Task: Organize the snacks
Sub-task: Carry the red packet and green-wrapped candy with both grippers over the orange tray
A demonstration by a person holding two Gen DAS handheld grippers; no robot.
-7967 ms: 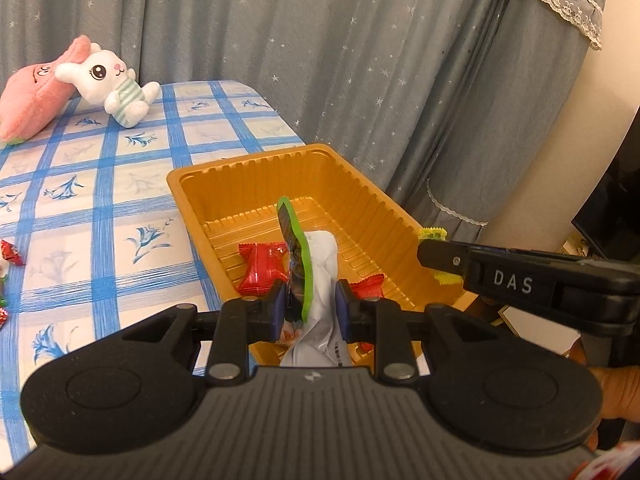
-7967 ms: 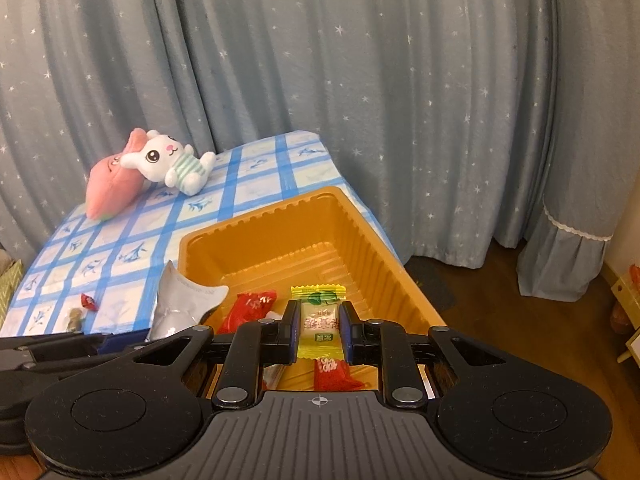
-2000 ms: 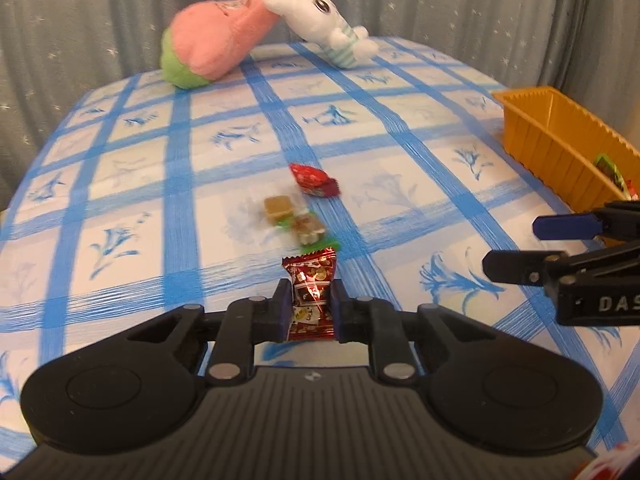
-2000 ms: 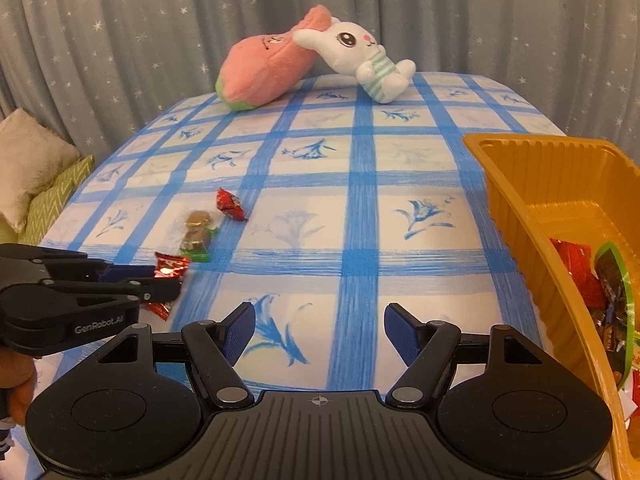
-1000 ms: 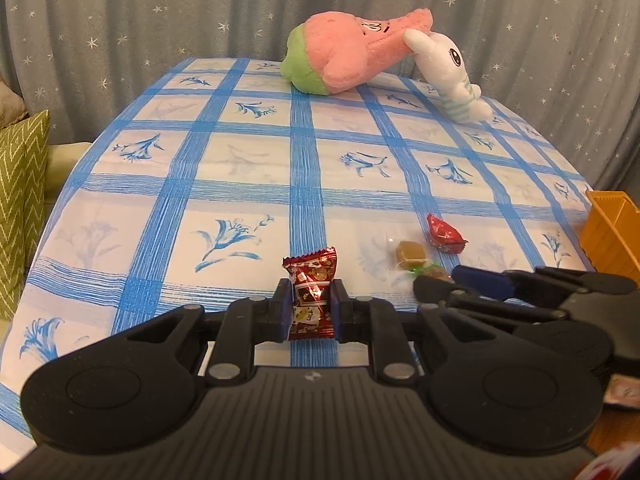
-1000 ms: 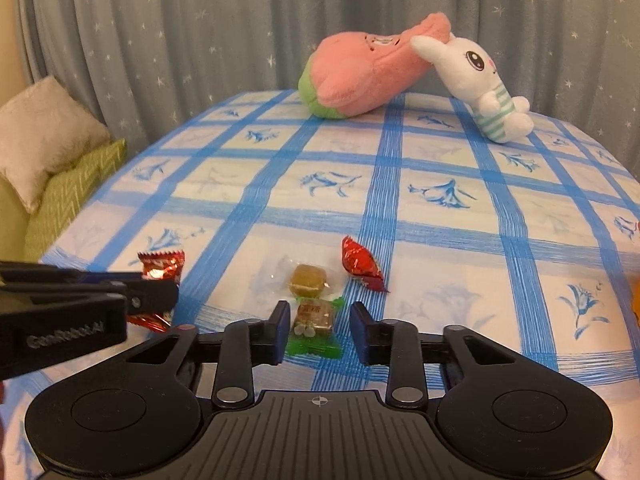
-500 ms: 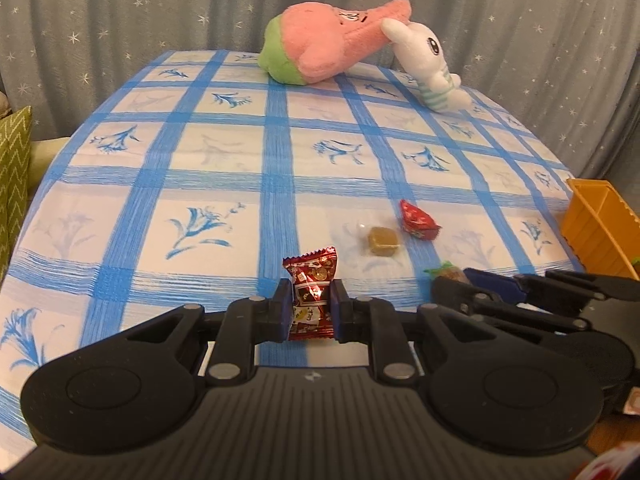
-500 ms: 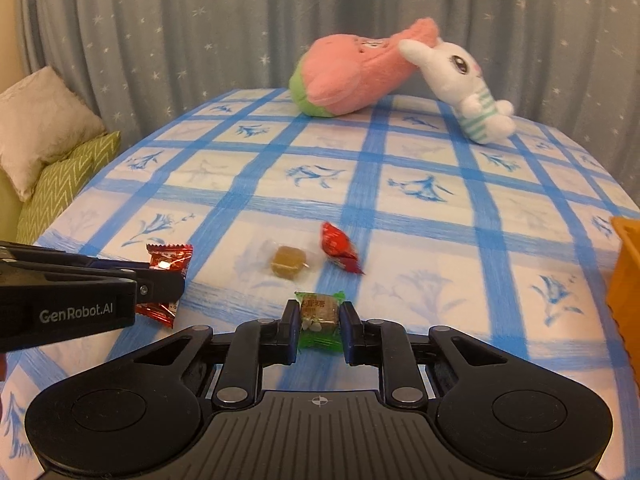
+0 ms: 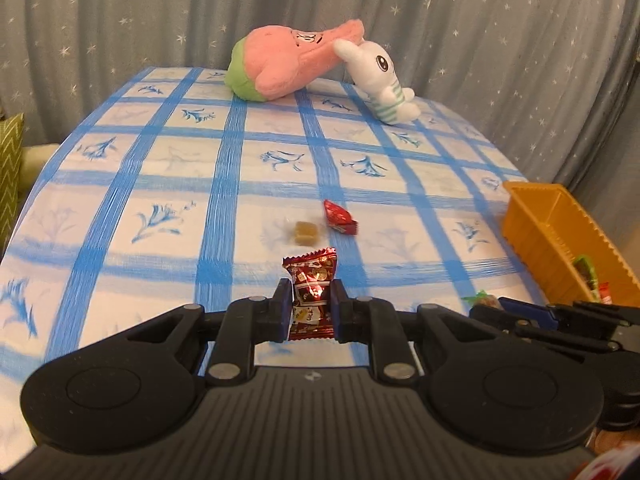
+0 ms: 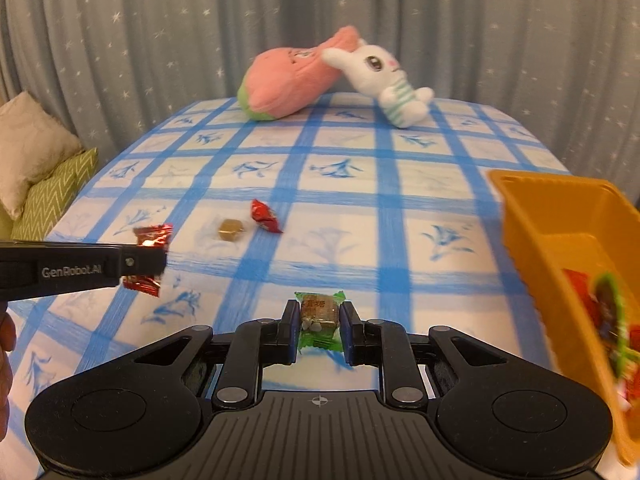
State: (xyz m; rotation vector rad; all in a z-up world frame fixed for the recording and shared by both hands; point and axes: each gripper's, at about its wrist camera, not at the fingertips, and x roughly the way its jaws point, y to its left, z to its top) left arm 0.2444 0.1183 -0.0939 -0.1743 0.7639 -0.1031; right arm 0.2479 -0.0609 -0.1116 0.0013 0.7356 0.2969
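Several snacks lie in the tray (image 10: 532, 216); each hand-held gripper is clamped on one, left (image 9: 310, 307) a red packet (image 9: 312, 280), right (image 10: 319, 322) a green sweet (image 10: 319, 312), and two wait on the table (image 10: 400, 208).

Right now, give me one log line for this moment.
left hand-held gripper: holds red candy | right hand-held gripper: holds green-wrapped candy | orange tray: partly filled

Tablecloth (image 9: 192, 184): white, blue check, blue flower sprigs. Curtain (image 10: 160, 40): grey-blue, white stars. Tray (image 10: 560, 220): orange. Held candies: dark red foil (image 9: 312, 292); green wrapper, brown centre (image 10: 319, 316). Plush: pink with green end (image 9: 280, 64); white rabbit (image 9: 380, 80), green-striped shirt.
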